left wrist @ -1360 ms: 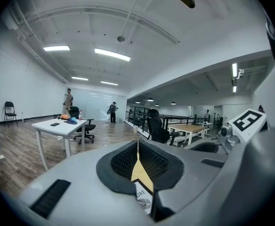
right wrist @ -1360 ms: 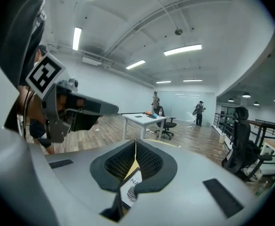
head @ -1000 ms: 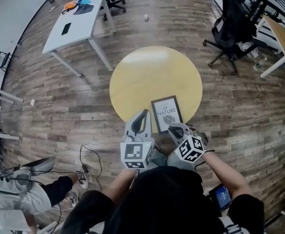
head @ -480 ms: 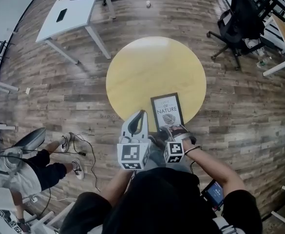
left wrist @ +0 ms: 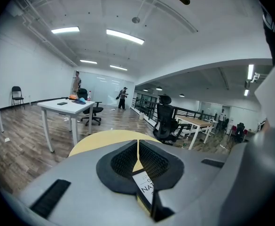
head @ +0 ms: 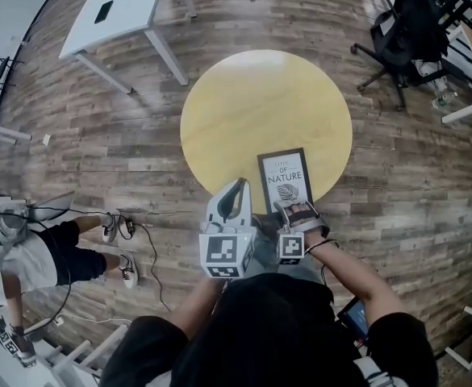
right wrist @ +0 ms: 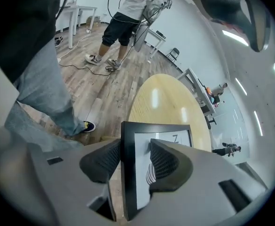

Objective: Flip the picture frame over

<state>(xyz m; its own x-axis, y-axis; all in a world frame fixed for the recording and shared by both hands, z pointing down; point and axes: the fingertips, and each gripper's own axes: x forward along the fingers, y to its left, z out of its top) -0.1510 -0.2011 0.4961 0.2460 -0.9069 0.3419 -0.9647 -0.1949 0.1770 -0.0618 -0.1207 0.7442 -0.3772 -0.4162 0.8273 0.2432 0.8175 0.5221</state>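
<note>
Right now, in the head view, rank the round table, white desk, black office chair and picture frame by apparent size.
1. round table
2. white desk and black office chair: too alike to rank
3. picture frame

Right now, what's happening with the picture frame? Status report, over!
Left hand-held gripper shut, empty. Right hand-held gripper jaws opening, straddling near edge of picture frame. Frame lying on round table, print up, not flipped. Nothing in the way.

The picture frame (head: 284,177) lies on the table (head: 252,103), its near edge between your right gripper's (head: 298,212) opening jaws. Your left gripper (head: 234,200) is just to the left.
</note>
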